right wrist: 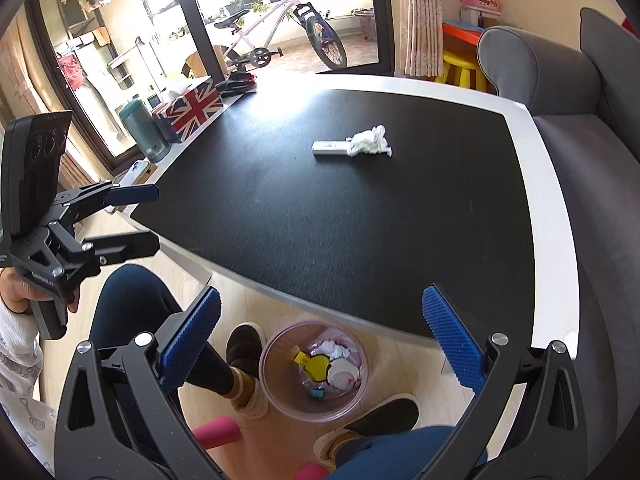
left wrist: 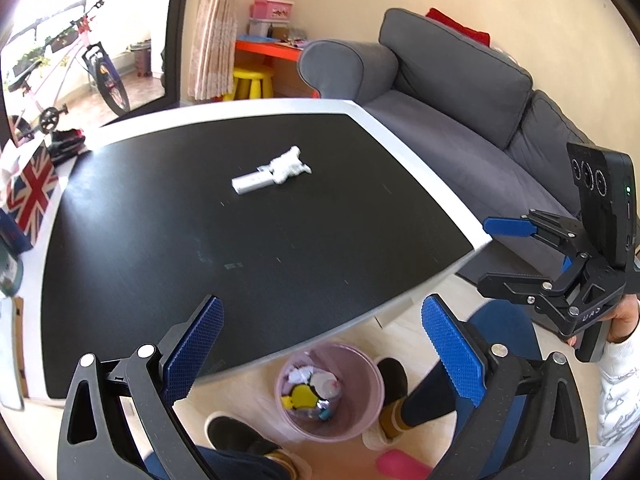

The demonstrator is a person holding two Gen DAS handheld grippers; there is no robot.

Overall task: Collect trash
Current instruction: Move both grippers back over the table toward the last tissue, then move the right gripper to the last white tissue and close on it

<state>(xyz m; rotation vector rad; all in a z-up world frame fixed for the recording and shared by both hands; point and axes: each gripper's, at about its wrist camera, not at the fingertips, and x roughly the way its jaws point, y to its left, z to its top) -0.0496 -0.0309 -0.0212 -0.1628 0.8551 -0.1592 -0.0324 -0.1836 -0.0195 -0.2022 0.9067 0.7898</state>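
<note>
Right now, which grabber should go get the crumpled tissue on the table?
Probably the right gripper. The tissue lies on the sofa side of the table, touching the small white box, and the right gripper hangs at that side. The left gripper is open and empty too, but farther across.

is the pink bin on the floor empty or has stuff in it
Partly filled: the pink bin stands upright and holds crumpled white paper and a yellow piece.

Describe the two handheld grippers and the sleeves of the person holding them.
Both the left gripper and the right gripper are black frames with silver pivot bolts, carrying blue pads with fine ribbing. A black module with three round markings is mounted upright on each. The person's sleeve is white with a faint grey printed pattern. No cables are visible.
</note>
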